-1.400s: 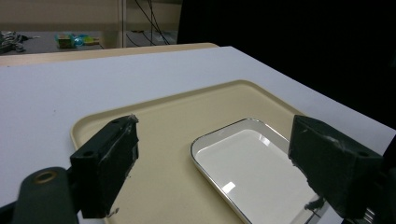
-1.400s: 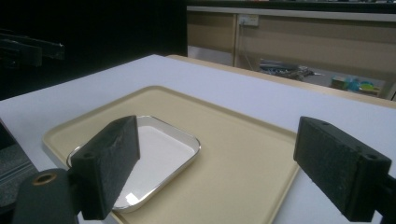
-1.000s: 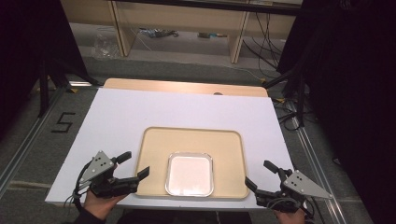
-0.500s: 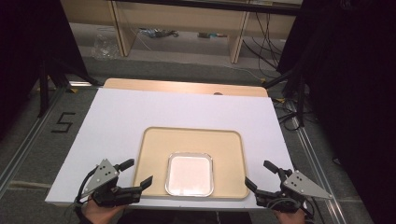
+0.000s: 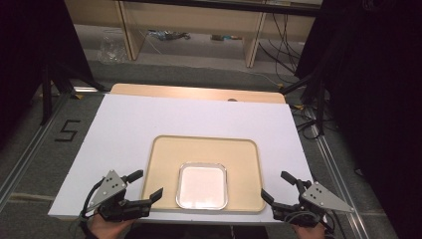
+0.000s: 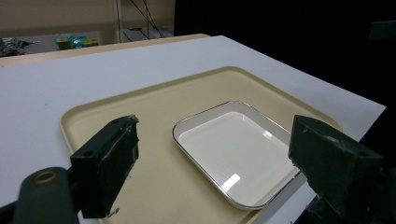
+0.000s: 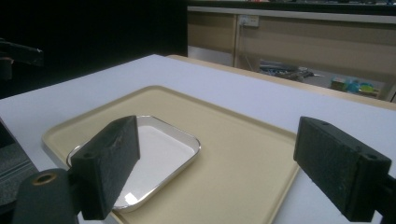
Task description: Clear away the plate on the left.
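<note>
Close to the person, the left gripper [image 5: 144, 185] hangs at the near left corner of the tan tray [image 5: 239, 149], jaws spread wide and holding nothing. The right gripper [image 5: 279, 186] sits just past the tray's near right corner, jaws wide apart and empty too. Between them, a little white dish [image 5: 202, 185] with a shiny rim lies flat in the tray's near half. The tray rests on the white worktop [image 5: 149, 117].
</note>
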Available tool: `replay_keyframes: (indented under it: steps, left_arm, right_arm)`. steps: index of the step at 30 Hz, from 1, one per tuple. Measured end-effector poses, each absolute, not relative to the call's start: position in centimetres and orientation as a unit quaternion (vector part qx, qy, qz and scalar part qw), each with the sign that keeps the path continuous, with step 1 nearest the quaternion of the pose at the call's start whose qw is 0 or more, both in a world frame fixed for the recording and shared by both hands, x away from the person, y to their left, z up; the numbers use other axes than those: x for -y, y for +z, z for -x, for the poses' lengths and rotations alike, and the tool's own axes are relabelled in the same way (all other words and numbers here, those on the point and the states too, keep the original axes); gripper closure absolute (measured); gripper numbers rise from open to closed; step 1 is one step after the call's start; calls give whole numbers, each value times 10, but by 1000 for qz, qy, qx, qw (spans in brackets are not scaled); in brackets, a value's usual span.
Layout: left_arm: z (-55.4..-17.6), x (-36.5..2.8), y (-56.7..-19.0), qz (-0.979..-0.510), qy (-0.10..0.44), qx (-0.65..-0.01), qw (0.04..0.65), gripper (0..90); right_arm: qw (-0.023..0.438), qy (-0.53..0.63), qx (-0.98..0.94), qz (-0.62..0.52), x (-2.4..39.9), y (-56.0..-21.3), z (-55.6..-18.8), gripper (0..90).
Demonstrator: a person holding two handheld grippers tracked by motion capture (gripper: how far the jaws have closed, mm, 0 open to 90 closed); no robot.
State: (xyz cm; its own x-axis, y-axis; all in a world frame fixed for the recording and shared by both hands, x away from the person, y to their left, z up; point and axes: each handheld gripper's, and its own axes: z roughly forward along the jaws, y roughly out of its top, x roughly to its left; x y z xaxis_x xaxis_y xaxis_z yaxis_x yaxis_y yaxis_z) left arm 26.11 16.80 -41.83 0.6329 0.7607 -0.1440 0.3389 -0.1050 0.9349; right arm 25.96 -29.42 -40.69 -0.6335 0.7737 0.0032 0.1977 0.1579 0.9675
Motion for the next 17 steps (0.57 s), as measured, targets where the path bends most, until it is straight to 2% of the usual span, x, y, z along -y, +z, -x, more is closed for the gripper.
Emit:
replay_keyframes:
  steps: [6,14,17]
  left_arm:
    - [-262,-170,-418,-724,197,-376,543,159]
    - [-264,-169,-419,-726,194,-377,542,159]
    - [-265,-169,-420,-725,192,-380,541,159]
  right_arm:
    - [251,556,-709,-352,293,-407,-258,153]
    - [268,550,-711,-347,295,-407,-259,153]
    - [254,555,-710,-350,293,-407,-258,153]
